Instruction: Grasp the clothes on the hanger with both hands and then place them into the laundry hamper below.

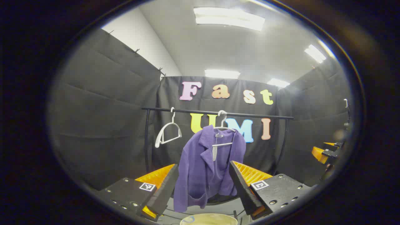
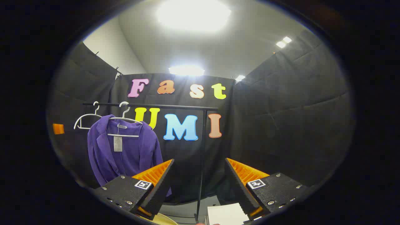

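Purple jacket [image 1: 207, 162]: hangs on a white hanger [image 1: 222, 128] from the black rail [image 1: 215, 113]; hem low, well apart from both claws
Spare hanger [image 1: 168, 132]: bare, left on rail
Left claw [image 1: 202, 187]: spread wide, holding nothing
Right claw [image 2: 198, 184]: spread wide, holding nothing; jacket off to its left
Hamper rim [image 1: 208, 219]: cut off at the bottom edge; hard to make out
White sheet [image 2: 226, 215]: partly cut off
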A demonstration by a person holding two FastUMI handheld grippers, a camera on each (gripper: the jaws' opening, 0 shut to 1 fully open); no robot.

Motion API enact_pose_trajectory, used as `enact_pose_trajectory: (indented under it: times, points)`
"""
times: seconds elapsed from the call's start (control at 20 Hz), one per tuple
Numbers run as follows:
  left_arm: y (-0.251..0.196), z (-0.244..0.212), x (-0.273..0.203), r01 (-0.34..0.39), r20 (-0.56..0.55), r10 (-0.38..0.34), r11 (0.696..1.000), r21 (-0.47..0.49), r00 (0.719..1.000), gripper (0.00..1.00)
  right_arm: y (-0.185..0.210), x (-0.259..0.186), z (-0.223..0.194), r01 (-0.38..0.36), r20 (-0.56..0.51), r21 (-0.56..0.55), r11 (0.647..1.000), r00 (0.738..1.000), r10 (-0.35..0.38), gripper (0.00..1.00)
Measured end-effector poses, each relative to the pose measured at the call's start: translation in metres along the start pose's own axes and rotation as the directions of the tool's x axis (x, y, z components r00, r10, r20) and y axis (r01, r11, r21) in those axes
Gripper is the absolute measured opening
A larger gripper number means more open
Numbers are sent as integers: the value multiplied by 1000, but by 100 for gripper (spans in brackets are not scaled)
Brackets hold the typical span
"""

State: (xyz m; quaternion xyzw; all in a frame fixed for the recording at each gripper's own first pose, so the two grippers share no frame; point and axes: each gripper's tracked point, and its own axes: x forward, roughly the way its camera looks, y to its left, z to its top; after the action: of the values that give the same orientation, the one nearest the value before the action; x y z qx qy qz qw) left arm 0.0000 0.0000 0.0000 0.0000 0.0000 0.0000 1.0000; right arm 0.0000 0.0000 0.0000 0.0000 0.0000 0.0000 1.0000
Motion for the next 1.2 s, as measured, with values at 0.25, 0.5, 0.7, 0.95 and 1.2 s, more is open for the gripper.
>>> enact_pose_trajectory:
  times: [0.25,0.5,0.7,0.95,1.2]
  points:
    - [-6,-9,-2,29,-11,-29,1000,10,1000,94,6,-5,-6,-3,-40,20,1000,999,3,95]
    - [-1,-25,-3,30,-28,-30,999,29,999,100,17,-13,-18,-16,-73,2,1000,997,17,95]
    - [0,-39,-5,29,-59,-31,999,-34,998,100,24,-17,-14,-33,-87,-16,999,996,32,95]
    - [8,-52,-8,16,-93,-19,1000,-27,996,94,36,-20,-2,-70,-81,-38,997,994,67,95]
    - [10,-62,-20,-13,-123,9,1000,-27,992,94,51,-17,-6,-109,-99,-34,993,990,106,95]
